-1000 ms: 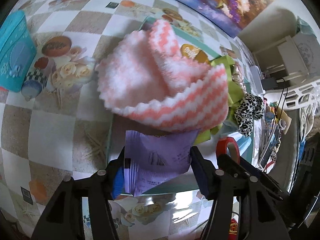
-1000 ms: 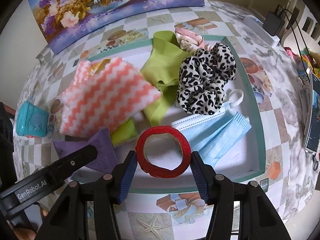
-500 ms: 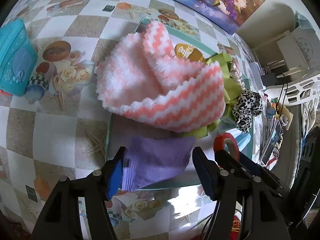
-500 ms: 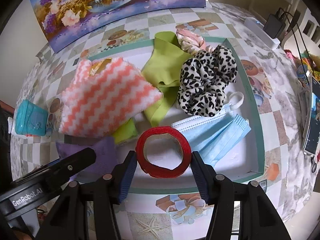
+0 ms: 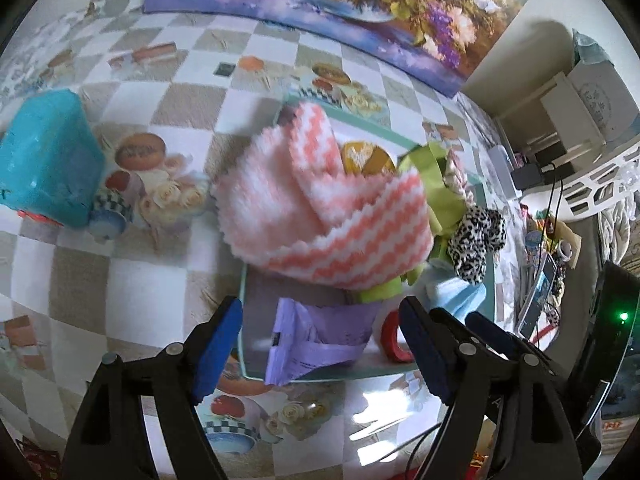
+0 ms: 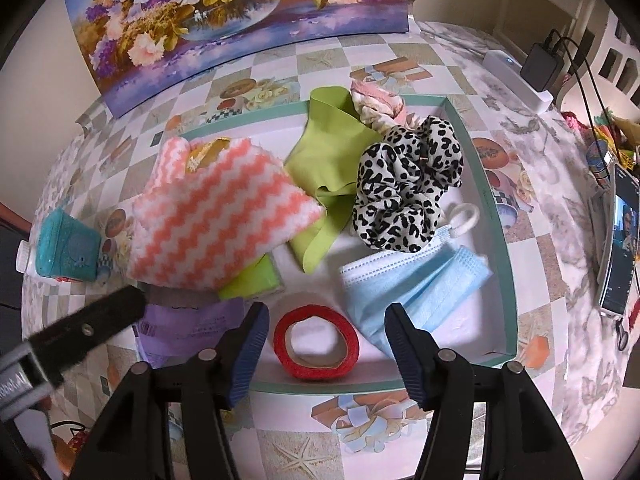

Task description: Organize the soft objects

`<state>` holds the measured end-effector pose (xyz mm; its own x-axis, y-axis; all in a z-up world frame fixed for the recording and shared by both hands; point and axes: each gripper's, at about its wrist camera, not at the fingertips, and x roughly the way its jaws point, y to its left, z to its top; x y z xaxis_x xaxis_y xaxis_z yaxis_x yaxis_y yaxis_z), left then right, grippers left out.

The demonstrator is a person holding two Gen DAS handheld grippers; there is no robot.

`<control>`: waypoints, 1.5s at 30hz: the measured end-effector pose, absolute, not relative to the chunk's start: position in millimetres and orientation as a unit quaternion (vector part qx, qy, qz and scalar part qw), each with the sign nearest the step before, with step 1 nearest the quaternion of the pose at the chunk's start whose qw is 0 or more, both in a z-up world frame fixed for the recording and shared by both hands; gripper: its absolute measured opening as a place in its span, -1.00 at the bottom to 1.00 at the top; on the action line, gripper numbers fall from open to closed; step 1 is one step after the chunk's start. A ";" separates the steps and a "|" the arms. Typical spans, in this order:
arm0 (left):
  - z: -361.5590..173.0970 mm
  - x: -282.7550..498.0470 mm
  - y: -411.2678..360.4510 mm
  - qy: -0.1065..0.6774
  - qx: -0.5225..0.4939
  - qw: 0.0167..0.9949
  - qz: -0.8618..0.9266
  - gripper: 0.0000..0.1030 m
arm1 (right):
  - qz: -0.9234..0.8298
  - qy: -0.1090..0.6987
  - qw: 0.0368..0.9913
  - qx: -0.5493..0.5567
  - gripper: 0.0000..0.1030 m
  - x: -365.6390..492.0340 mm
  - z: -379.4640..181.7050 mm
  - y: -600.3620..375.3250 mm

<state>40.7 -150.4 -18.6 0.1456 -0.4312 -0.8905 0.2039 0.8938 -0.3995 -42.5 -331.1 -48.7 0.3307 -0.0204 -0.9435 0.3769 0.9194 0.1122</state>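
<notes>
Tray with scrunchie, mask, tape

In the shallow teal-rimmed tray, red tape roll lies nearest, pale blue face mask right, leopard-print scrunchie behind

Checkered tablecloth printed with roses, cups and starfish covers the table. Floral painting stands along the far edge. Teal plastic box near the left edge, upright. White power strip with black adapter plugged in at far right corner. Phone, screen lit, at right edge.
</notes>
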 end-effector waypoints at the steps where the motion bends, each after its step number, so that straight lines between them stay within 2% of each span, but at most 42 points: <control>1: -17.5 41.7 -148.7 0.616 -0.092 0.754 -0.209 0.58 | -0.124 0.565 0.800 0.158 0.24 -42.4 -48.6 -331.6; 8: -23.6 47.3 -139.9 0.618 -0.091 0.759 -0.184 0.62 | -0.125 0.566 0.800 0.155 0.25 -42.3 -49.0 -331.5; 9: -24.2 47.6 -139.7 0.617 -0.088 0.761 -0.179 0.67 | -0.126 0.565 0.801 0.154 0.37 -42.3 -49.0 -331.2; 10: -24.6 47.7 -138.1 0.615 -0.083 0.765 -0.174 0.78 | -0.128 0.564 0.801 0.153 0.59 -42.2 -48.9 -331.2; 11: -24.8 48.1 -136.9 0.612 -0.077 0.769 -0.166 0.83 | -0.130 0.562 0.803 0.150 0.68 -42.3 -48.6 -331.4; 12: -25.0 48.7 -135.5 0.609 -0.070 0.774 -0.159 0.84 | -0.134 0.560 0.804 0.147 0.76 -42.4 -47.9 -331.6; 14: -24.2 50.1 -132.8 0.600 -0.055 0.785 -0.143 0.88 | -0.139 0.556 0.807 0.144 0.79 -43.1 -46.8 -333.1; 16: -23.6 51.3 -130.9 0.592 -0.036 0.796 -0.125 0.93 | -0.141 0.553 0.807 0.148 0.97 -44.0 -46.6 -335.1; 17: -23.2 51.8 -129.9 0.588 -0.030 0.799 -0.120 0.93 | -0.142 0.552 0.808 0.150 1.00 -44.3 -46.8 -335.9; 28: -24.9 57.0 -122.8 0.581 0.019 0.810 -0.075 0.93 | -0.149 0.546 0.811 0.149 1.00 -45.2 -45.9 -337.4; 34: -11.1 53.6 -120.7 0.553 0.026 0.831 -0.051 0.93 | -0.148 0.542 0.816 0.139 1.00 -46.6 -41.1 -331.5; 40: 0.5 49.8 -120.7 0.530 0.082 0.844 -0.008 0.93 | -0.144 0.532 0.824 0.130 1.00 -49.9 -33.6 -323.0; 45: 7.4 39.6 -111.8 0.522 0.075 0.850 -0.013 0.93 | -0.144 0.529 0.826 0.127 1.00 -52.6 -31.3 -316.5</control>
<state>39.6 -111.8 7.4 0.4556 0.0557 -0.8884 0.1005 0.9884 0.1135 -52.6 -316.5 -31.3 0.3978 -0.1039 -0.9116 0.3726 0.9262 0.0570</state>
